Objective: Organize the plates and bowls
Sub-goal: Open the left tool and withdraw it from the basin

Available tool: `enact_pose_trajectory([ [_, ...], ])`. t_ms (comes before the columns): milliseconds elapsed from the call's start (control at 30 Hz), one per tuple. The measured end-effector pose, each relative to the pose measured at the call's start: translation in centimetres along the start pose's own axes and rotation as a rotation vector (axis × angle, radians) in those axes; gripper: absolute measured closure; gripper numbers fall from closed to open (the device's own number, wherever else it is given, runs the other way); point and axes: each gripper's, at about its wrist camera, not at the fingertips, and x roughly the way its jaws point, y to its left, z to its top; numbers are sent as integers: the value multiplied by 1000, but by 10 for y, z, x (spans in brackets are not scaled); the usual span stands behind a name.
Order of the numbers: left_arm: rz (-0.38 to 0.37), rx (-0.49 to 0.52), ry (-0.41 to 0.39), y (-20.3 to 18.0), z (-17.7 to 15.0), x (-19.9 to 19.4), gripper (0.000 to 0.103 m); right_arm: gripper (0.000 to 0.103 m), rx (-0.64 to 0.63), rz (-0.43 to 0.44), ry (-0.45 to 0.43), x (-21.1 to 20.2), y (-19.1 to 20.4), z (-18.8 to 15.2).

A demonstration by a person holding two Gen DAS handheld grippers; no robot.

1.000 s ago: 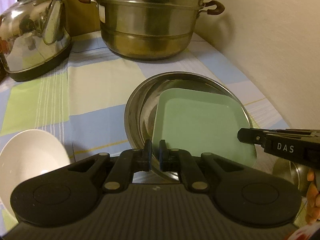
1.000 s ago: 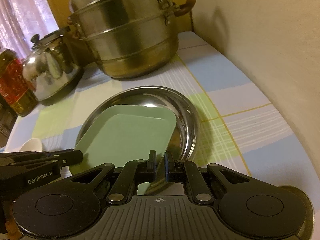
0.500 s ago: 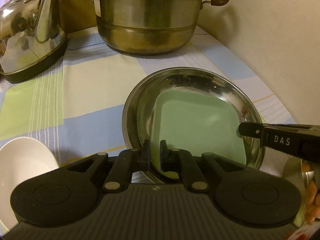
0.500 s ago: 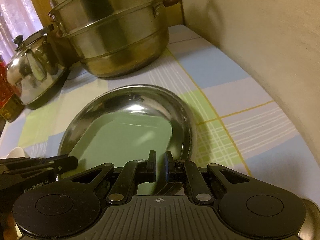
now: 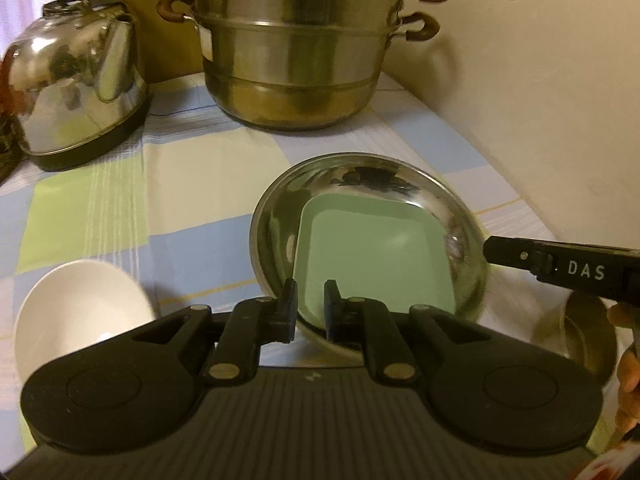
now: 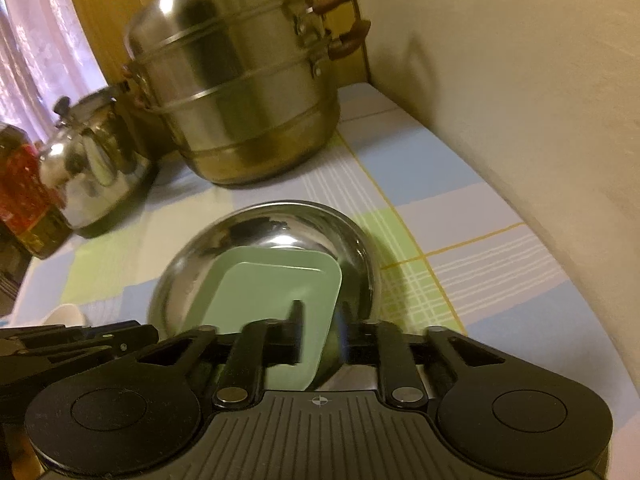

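Note:
A square pale green plate (image 5: 372, 256) lies inside a round steel bowl (image 5: 280, 216) on the checked tablecloth; both also show in the right wrist view, plate (image 6: 272, 288) and bowl (image 6: 280, 224). My left gripper (image 5: 311, 300) is slightly open at the bowl's near rim, holding nothing. My right gripper (image 6: 320, 324) is open over the near edge of the plate and bowl, holding nothing. It shows from the side in the left wrist view (image 5: 560, 266). A white bowl (image 5: 76, 308) sits at the near left.
A large stacked steel steamer pot (image 5: 296, 44) and a steel kettle (image 5: 76, 80) stand at the back. A small steel cup (image 5: 588, 332) sits near right. A bottle with a red label (image 6: 24, 196) is at far left. The wall (image 5: 540, 100) runs along the right.
The green plate has settled flat into the steel bowl. Both grippers have opened, let go and drawn back a little.

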Motion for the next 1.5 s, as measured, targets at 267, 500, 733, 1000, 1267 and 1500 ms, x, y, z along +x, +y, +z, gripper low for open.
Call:
enact_pose_trajectory([
  [267, 13, -31, -21, -1, -25, -65, 89, 53, 23, 61, -27, -61, -3, -21],
  [500, 35, -68, -36, -7, -63, -124, 88, 51, -14, 92, -6, -112, -2, -47],
  [733, 74, -127, -23, -12, -108, -165, 86, 50, -49, 124, 20, -153, -8, -80],
  [1000, 123, -194, -19, -22, -153, -196, 84, 42, -67, 157, 66, -180, -16, -114],
  [1267, 157, -232, -20, -32, -185, -218, 83, 36, -94, 178, 101, -196, -21, -139],
  [1500, 182, -235, -11, -42, -205, -228, 83, 36, -112, 190, 130, -200, -19, -153],
])
